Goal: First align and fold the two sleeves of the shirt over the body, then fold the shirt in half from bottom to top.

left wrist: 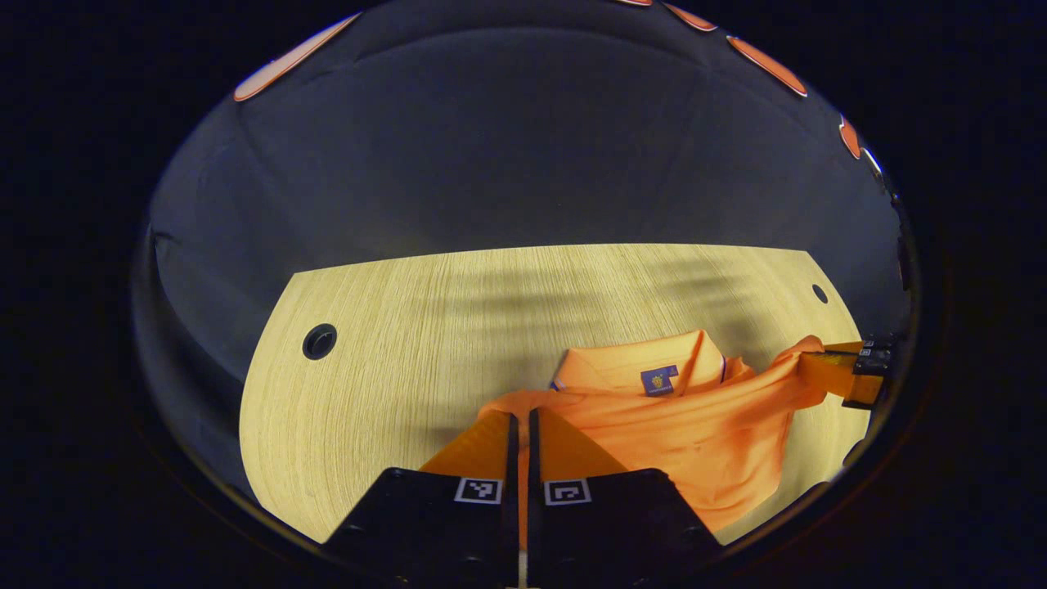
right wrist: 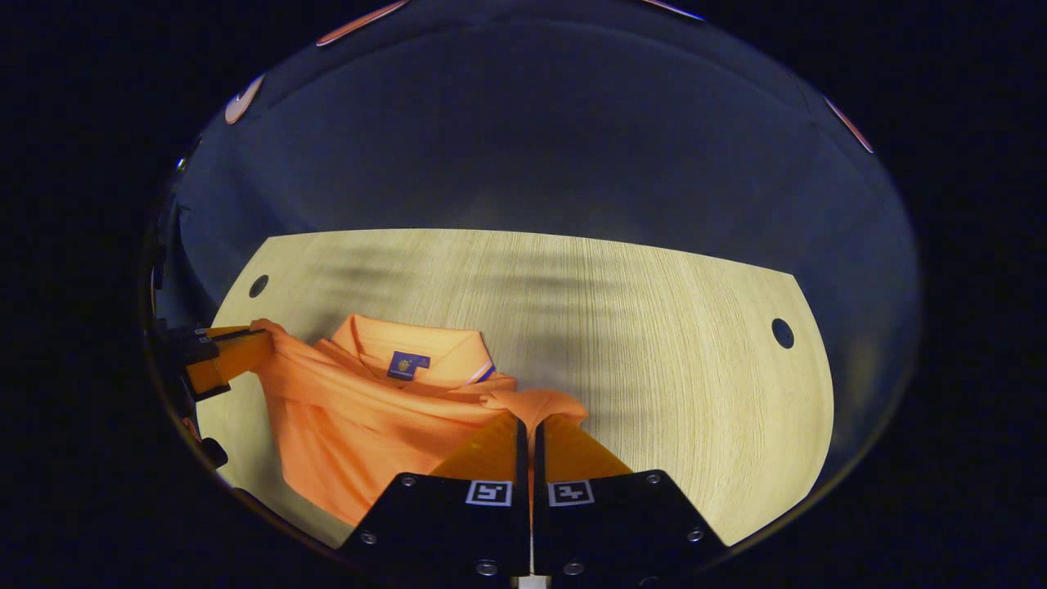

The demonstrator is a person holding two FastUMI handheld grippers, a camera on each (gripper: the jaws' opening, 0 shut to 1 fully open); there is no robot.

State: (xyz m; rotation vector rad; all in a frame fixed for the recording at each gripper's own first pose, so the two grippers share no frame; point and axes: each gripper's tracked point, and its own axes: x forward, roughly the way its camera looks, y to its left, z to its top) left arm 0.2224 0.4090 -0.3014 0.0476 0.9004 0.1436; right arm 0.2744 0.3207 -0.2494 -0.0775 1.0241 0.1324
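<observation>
A pale wooden table [left wrist: 393, 327] is sitting before dark cloth; the left gripper [left wrist: 523, 417] is pinching the orange shirt [left wrist: 687, 425] at one shoulder, fingers squeezed together; the right gripper [right wrist: 529, 425] is pinching the other shoulder; the shirt's bottom is getting cut off; bare table is stretching behind the collar [right wrist: 417, 348].

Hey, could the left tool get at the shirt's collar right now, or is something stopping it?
Probably not yet. The left tool is shut on the shirt, so it would have to let go first. Otherwise the way looks free: the collar lies close ahead on the table with nothing over it.
</observation>
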